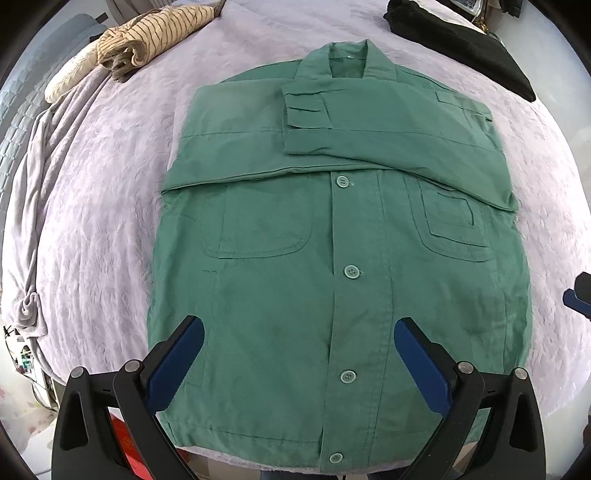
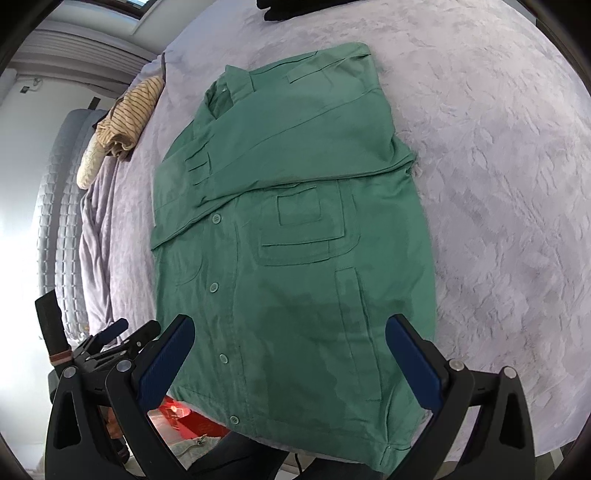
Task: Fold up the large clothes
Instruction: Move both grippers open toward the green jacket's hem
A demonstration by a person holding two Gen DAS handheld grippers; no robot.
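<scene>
A green button-up jacket [image 1: 332, 229] lies flat, front up, on a lilac blanket, collar away from me. Both sleeves are folded across its chest, one cuff [image 1: 306, 110] on top. It also shows in the right wrist view [image 2: 295, 240]. My left gripper [image 1: 299, 332] is open and empty, hovering over the jacket's lower part near the hem. My right gripper [image 2: 290, 332] is open and empty over the lower right part of the jacket. The right gripper's tip shows at the right edge of the left wrist view [image 1: 578, 295].
The lilac blanket [image 1: 110, 184] covers the bed. A rolled tan striped garment [image 1: 155, 33] lies at the far left. A black garment [image 1: 461, 44] lies at the far right. A red object [image 2: 188, 421] sits below the bed's near edge.
</scene>
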